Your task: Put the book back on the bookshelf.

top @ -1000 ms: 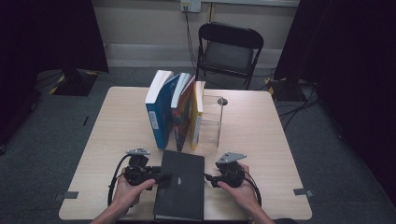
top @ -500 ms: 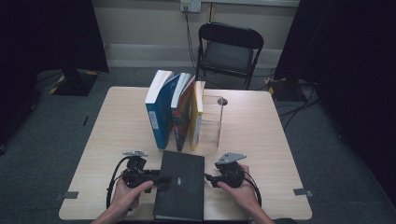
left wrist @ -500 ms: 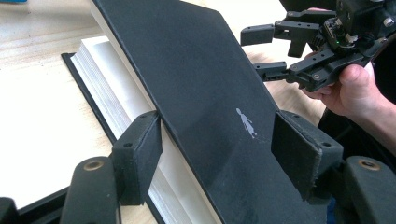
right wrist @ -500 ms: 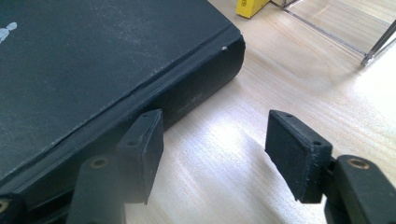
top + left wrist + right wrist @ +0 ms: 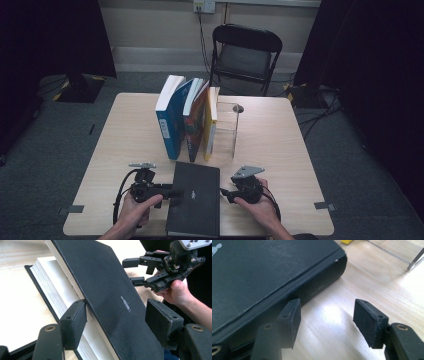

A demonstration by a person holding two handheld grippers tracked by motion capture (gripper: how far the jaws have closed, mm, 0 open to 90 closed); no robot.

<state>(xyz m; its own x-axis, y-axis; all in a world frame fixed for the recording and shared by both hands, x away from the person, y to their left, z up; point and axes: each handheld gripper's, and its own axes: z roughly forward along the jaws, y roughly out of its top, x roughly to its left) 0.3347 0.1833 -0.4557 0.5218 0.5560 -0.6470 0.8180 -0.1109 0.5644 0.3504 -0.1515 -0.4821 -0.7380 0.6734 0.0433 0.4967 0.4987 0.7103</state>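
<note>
A thick black book (image 5: 195, 197) lies flat at the table's front centre. In the left gripper view its front cover (image 5: 112, 290) is tilted up off the white pages (image 5: 57, 297). My left gripper (image 5: 118, 322) straddles that cover's edge, open: one pad sits under the cover against it, the other stands clear above. In the high view this gripper (image 5: 175, 192) is at the book's left edge. My right gripper (image 5: 329, 318) is open beside the book's spine (image 5: 317, 287). Its jaws have just been closing, with only bare table between them. It also appears across the book (image 5: 132, 272).
Behind the black book stands a row of upright books (image 5: 187, 117) leaning against a clear stand (image 5: 227, 127). A black folding chair (image 5: 245, 52) sits beyond the table's far edge. Bare tabletop (image 5: 300, 150) lies to both sides.
</note>
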